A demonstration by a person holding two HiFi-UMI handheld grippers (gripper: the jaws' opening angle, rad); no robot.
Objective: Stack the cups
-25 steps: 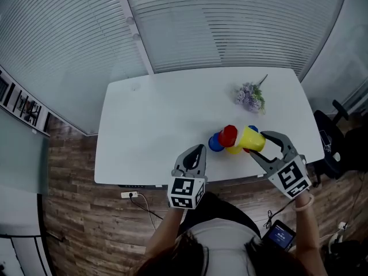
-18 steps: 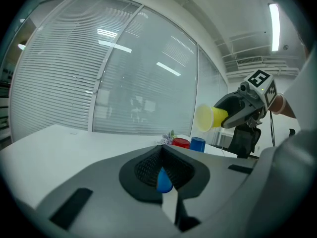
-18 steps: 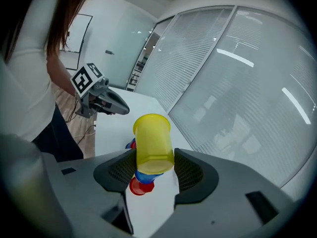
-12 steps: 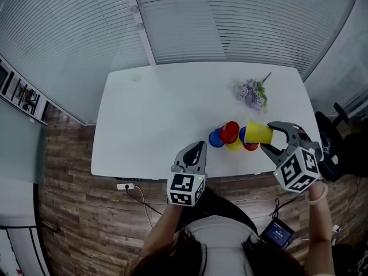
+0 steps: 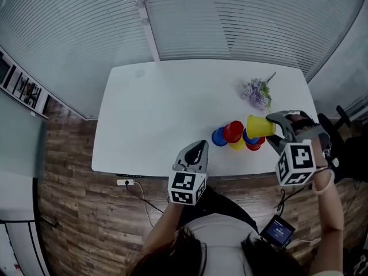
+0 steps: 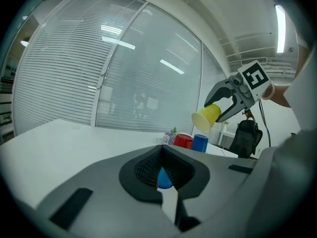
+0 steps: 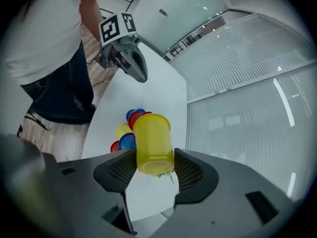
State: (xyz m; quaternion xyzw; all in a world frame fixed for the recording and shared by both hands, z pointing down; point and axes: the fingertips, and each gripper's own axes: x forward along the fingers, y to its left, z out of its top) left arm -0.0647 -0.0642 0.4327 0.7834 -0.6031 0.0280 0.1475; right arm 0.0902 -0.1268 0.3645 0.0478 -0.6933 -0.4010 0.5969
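Your right gripper (image 7: 151,167) had its fingers clamped on the yellow cup (image 7: 151,139), one on each side of the wall down by the closed base. The wide rim pointed away from you and was free. The cup hung tilted in the air, clear of the desk (image 5: 161,105) and just above the other cups (image 5: 237,138). Those were a tight bunch of blue, red and yellow ones by the desk's near edge, toward its right end. I could not tell for all of them whether they stood mouth up or mouth down.

By its look the cup was thin moulded plastic: very light, smooth, and springy rather than stiff. I judged that a hard squeeze would have ovalled the wall and made nesting awkward. Under a loose hold, the taper and gloss would have let it slide out toward the narrow end. The base end was likely the best place to grip, since the bottom stiffens the wall there. A drop would probably not have broken it, but it would have bounced and rolled, and a nudge could have scattered the bunch.

Your left gripper (image 5: 197,151) had its fingers together with nothing between them. It was over the near edge, left of the cups and apart from them. A sprig of flowers (image 5: 257,94) lay nearer the far right corner.
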